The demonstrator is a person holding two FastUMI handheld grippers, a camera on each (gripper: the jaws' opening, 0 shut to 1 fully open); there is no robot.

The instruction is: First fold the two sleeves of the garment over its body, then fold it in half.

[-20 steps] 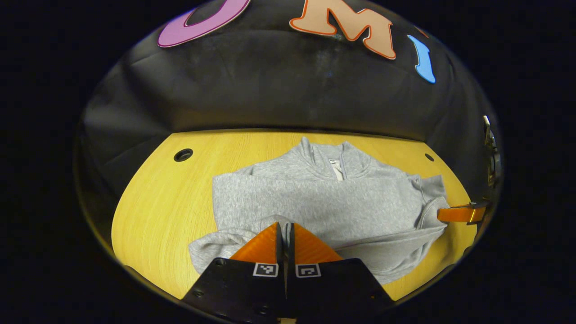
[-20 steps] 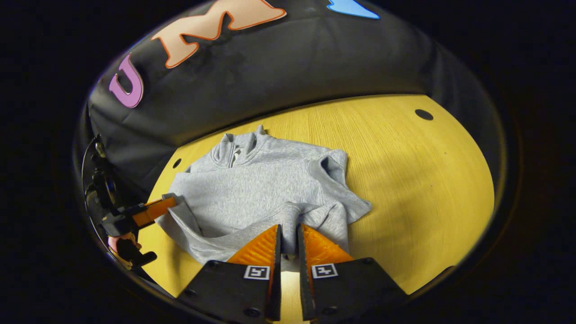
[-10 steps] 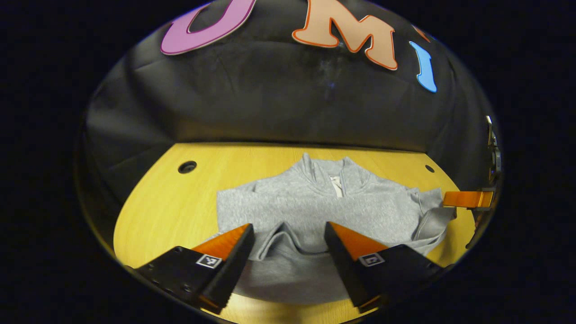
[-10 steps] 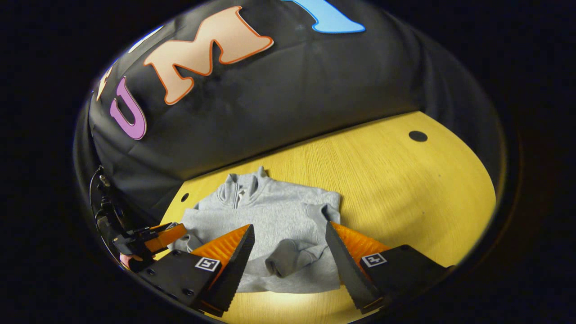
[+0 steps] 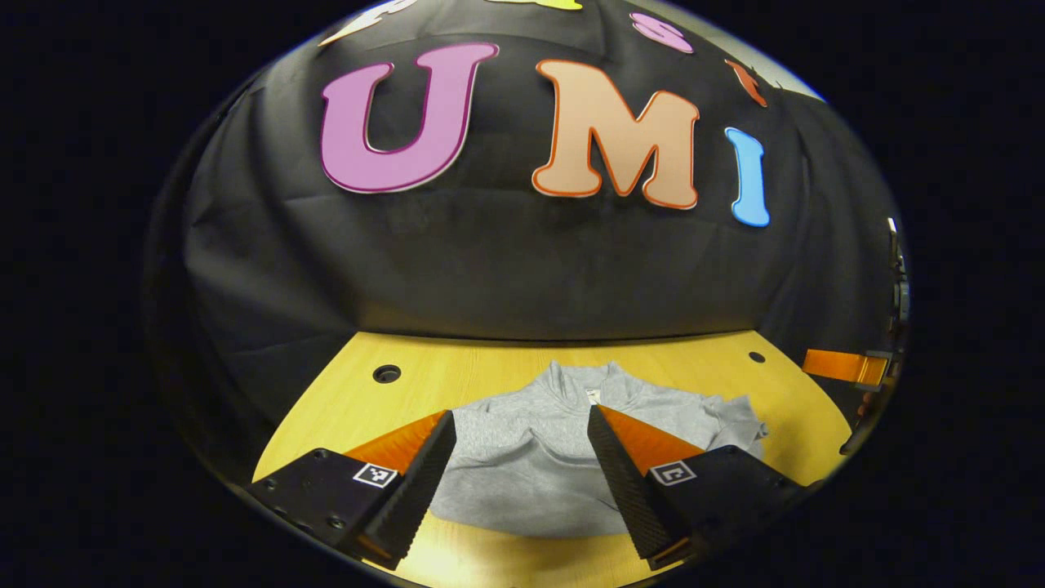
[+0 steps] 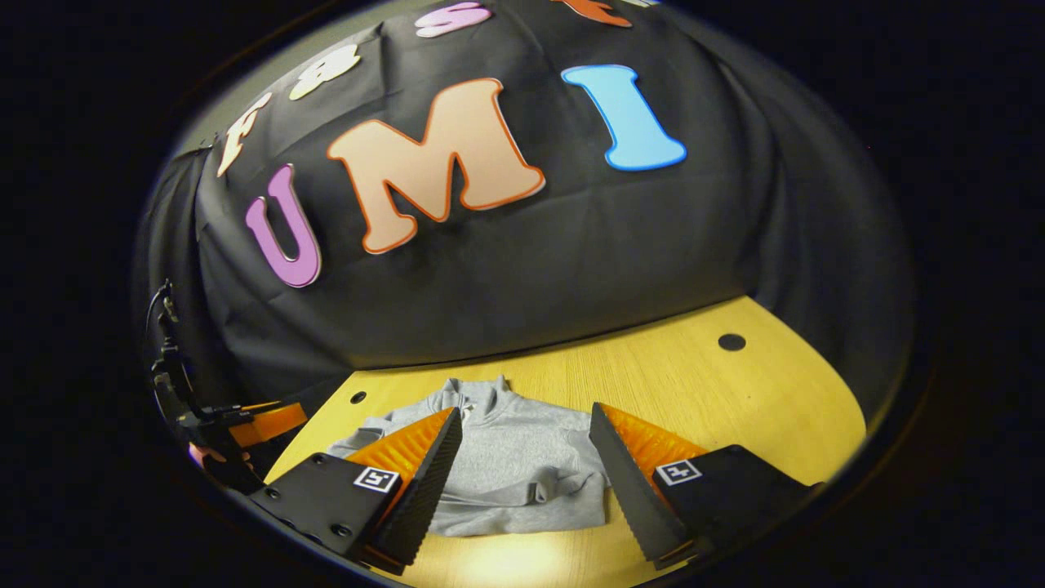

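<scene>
A grey zip-neck sweatshirt (image 5: 531, 457) lies flat on the yellow wooden table (image 5: 343, 408), collar toward the wall, both sleeves folded in over its body. My left gripper (image 5: 518, 453) hangs open above the garment's near half with nothing between its fingers. In the right gripper view the same sweatshirt (image 6: 506, 474) lies below my right gripper (image 6: 522, 453), which is also open and empty. The right gripper's finger (image 5: 841, 365) shows at the far right of the left gripper view. At the left of the right gripper view, a hand holds the left gripper (image 6: 253, 420).
The table has round cable holes (image 5: 386, 374) (image 6: 731, 342) near its back corners. The black cloth wall rises right behind the table. Bare wood (image 6: 735, 408) lies to the right of the garment.
Both grippers were shut on sleeve cloth a second ago, then opened and let go. Since then both have lifted and drawn back, so the sweatshirt looks smaller and lower in each view.
</scene>
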